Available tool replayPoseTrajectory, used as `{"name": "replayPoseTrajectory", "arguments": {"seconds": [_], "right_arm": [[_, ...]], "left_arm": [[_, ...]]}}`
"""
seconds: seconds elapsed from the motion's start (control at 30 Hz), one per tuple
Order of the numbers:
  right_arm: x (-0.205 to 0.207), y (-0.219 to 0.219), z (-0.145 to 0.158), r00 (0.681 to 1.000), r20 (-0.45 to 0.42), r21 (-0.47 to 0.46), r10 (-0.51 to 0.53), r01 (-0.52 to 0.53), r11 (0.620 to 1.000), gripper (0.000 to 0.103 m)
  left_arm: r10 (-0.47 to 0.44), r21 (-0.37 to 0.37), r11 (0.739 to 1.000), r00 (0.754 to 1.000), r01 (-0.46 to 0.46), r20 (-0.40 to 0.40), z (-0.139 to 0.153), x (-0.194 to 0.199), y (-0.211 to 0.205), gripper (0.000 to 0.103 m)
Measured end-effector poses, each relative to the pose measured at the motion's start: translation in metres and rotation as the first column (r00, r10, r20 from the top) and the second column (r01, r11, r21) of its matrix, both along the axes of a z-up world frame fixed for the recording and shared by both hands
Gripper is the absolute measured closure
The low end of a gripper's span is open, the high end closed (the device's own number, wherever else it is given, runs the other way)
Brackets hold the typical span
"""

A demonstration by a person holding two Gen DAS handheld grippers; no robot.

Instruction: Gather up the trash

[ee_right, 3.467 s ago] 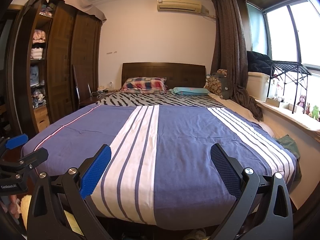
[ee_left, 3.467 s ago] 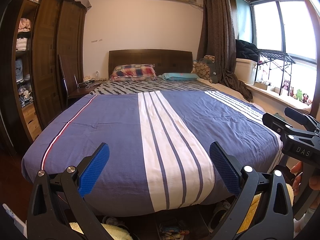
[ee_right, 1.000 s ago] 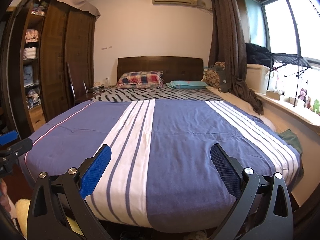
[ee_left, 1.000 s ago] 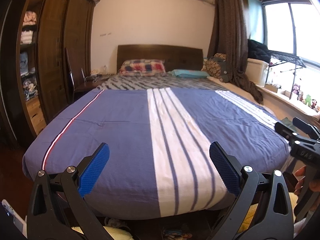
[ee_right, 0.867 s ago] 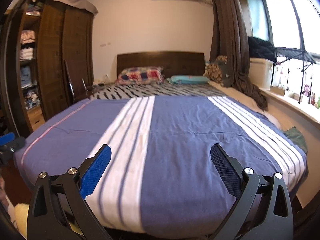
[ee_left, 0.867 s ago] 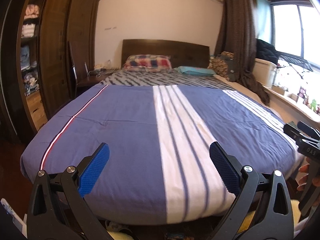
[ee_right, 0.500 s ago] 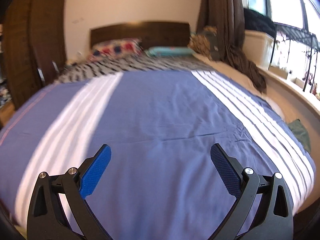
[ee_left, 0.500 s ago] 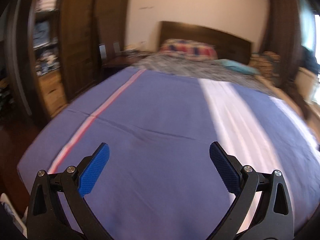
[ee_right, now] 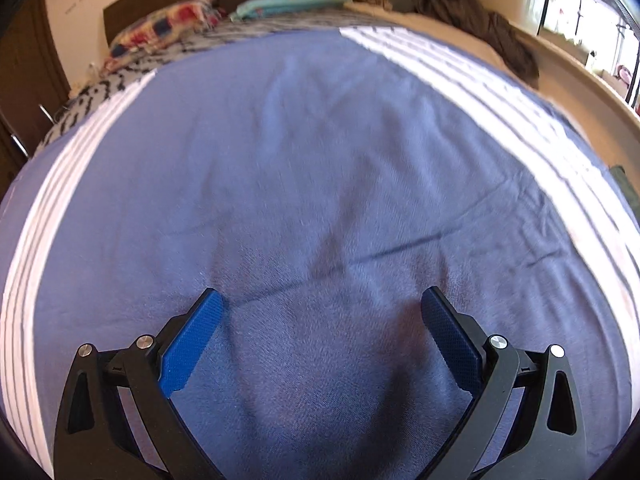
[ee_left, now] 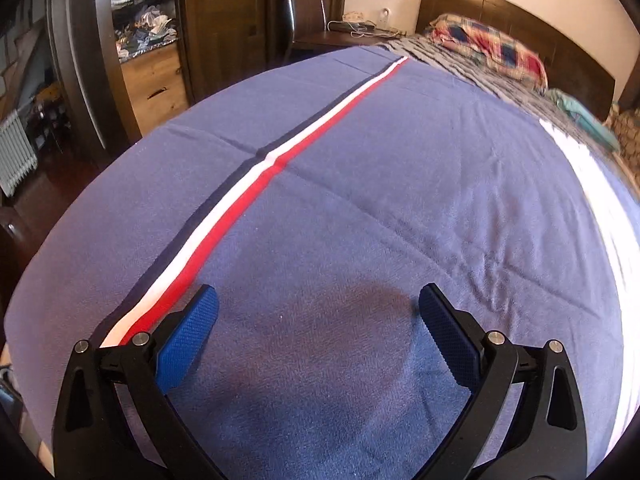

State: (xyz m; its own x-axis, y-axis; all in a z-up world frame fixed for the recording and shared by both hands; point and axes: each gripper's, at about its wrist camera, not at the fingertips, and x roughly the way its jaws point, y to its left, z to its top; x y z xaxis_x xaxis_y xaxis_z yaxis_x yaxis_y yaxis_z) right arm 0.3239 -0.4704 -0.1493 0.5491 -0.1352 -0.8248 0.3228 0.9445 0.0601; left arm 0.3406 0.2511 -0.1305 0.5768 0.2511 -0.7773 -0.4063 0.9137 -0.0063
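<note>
The left gripper (ee_left: 316, 312) hangs low over the bed (ee_left: 400, 184) and is tilted down toward the blue cover, and its fingers (ee_left: 188, 340) are spread wide with nothing between them. Under them is only plain blue cloth with a dark shadow on it. A red and white stripe (ee_left: 256, 184) runs on the cover from near the left finger toward the head of the bed, just beside that finger. The right gripper (ee_right: 320, 316) is in the same pose, low over the cover (ee_right: 320, 160) and pointed down at it, with its fingers (ee_right: 192, 344) also spread wide and holding nothing. A fold line crosses the cloth just in front of its fingertips. White stripes run along both sides of the right view. No trash can be seen in either view, so I cannot tell where it lies relative to the fingers. At the far end of the bed there is a plaid pillow (ee_left: 488, 50) and a teal pillow (ee_right: 292, 2). A dark wardrobe (ee_left: 224, 20) stands to the left of the bed, well apart from the grippers.
</note>
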Motion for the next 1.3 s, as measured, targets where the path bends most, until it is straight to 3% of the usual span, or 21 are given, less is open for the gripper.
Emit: {"name": "replayPoseTrajectory", "arguments": {"seconds": [0.07, 0.13, 0.27, 1.3], "right_arm": [[0.000, -0.002, -0.002, 1.000, -0.004, 0.025, 0.000, 0.000, 1.000, 0.002], [0.000, -0.004, -0.003, 1.000, 0.001, 0.042, -0.001, 0.001, 0.999, 0.002], [0.001, -0.005, -0.002, 1.000, -0.004, 0.033, 0.000, 0.000, 0.999, 0.002], [0.004, -0.010, -0.002, 1.000, -0.001, 0.043, 0.000, 0.000, 0.999, 0.002]], "left_arm": [[0.001, 0.069, 0.998, 0.998, 0.004, -0.063, -0.006, 0.006, -0.010, 0.007], [0.003, 0.091, 0.996, 0.997, 0.004, -0.075, -0.006, 0.006, -0.013, 0.007], [0.002, 0.063, 0.998, 0.998, 0.002, -0.064, -0.005, 0.006, -0.008, 0.007], [-0.002, 0.060, 0.998, 0.999, 0.006, -0.053, -0.011, 0.011, -0.005, 0.006]]}}
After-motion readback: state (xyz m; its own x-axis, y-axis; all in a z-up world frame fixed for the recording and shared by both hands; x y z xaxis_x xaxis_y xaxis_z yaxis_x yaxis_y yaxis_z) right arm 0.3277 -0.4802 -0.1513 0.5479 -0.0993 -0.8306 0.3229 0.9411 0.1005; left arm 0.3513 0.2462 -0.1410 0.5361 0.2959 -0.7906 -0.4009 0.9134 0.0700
